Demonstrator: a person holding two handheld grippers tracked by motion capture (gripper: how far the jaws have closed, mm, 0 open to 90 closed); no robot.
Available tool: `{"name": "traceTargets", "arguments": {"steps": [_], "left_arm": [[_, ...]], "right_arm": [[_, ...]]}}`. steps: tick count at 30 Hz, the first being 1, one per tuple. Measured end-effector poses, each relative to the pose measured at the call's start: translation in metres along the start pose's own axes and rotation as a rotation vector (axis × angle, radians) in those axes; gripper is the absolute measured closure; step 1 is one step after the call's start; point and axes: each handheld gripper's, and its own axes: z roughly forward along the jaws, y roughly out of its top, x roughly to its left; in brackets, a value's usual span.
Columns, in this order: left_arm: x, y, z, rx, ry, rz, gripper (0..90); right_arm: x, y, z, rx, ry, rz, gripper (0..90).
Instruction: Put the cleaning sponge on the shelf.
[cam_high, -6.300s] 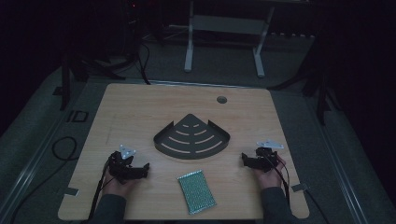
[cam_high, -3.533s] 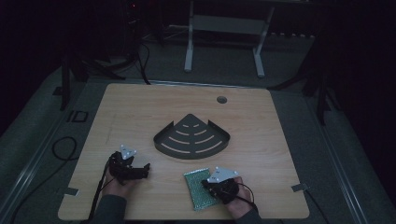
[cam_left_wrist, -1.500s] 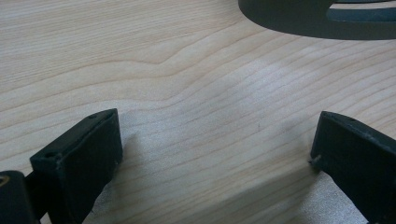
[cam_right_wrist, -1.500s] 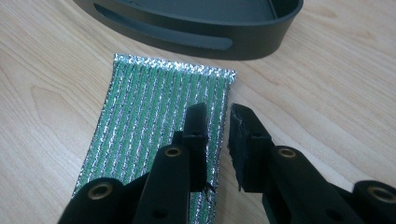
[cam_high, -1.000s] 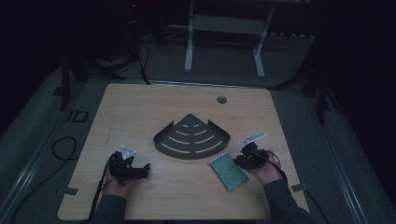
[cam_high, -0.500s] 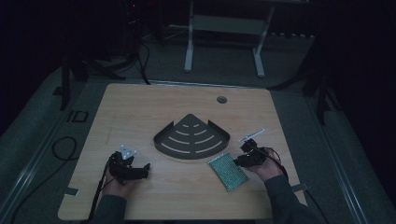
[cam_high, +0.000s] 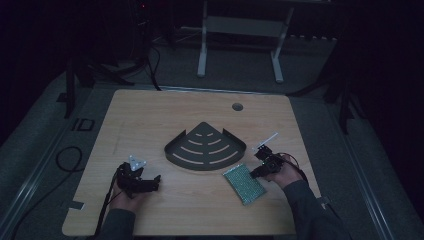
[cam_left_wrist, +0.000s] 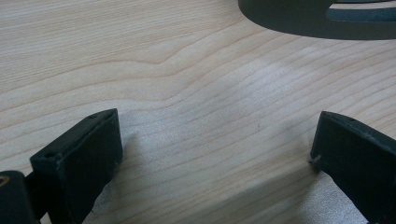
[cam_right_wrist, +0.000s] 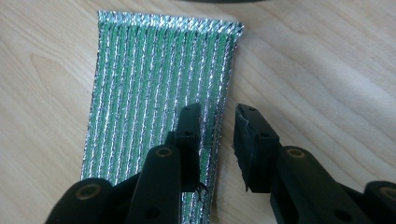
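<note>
A green and silver striped pad (cam_high: 244, 184) (cam_right_wrist: 154, 93) lies flat on the wooden table (cam_high: 165, 115), right of centre near the front. My right gripper (cam_high: 255, 174) (cam_right_wrist: 217, 112) is low over the pad's right edge. Its jaws stand a narrow gap apart, one over the pad and one over bare wood, pressing on nothing. My left gripper (cam_high: 155, 181) (cam_left_wrist: 217, 135) rests at the front left with its jaws wide open and only table between them. A dark fan-shaped slotted rack (cam_high: 200, 135) (cam_left_wrist: 299, 18) sits at the table's middle, just behind the pad.
A round cable hole (cam_high: 237, 106) is in the table's back right. Cables trail from both grippers over the front edge. A white desk frame (cam_high: 240, 30) stands on the dark floor beyond the table.
The striped pad went from the front middle of the table to the right, beside the rack, along with my right gripper. Over the last second almost nothing has shifted. The left gripper stayed put.
</note>
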Motion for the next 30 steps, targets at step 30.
{"name": "traceTargets", "arguments": {"steps": [30], "left_arm": [[0.0,0.0,0.0,0.0,0.0,0.0,2.2]], "right_arm": [[-0.013,0.013,0.011,0.154,0.114,0.0,79.0]]}}
